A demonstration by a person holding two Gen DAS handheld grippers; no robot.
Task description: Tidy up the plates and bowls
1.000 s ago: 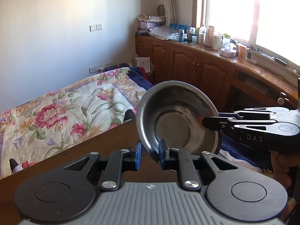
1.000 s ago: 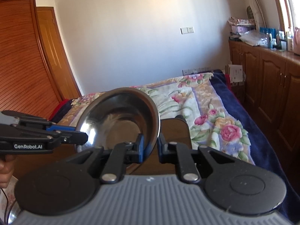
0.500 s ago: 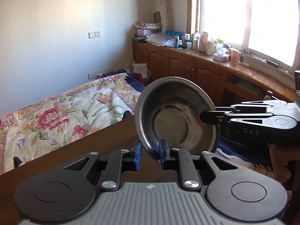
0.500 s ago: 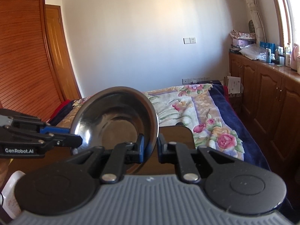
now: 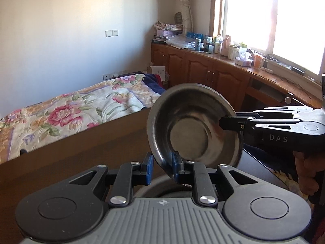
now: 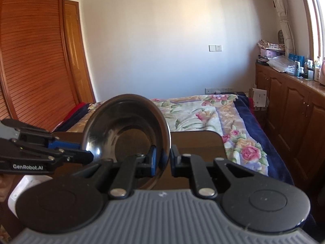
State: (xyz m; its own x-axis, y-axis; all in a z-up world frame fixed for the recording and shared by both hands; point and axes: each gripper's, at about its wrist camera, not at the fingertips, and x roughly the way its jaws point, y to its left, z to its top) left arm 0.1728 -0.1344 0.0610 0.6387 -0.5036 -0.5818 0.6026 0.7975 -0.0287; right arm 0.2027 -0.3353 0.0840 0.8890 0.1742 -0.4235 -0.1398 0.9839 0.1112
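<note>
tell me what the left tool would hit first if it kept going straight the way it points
The left tool already grips the steel bowl's rim; beyond it, likely the brown tabletop, then the floral bed. Depth is uncertain.

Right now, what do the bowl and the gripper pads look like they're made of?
Bowl: looks like stainless steel, polished; it mirrors the room and shows glints on its rim. Pads of the left gripper: blue, matte, probably rubber or soft plastic, though the look leaves that open.

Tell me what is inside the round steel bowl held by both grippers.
The round steel bowl looks empty: only its bare, scuffed flat bottom and reflections show. The left gripper and right gripper each clamp its rim, covering small parts.
</note>
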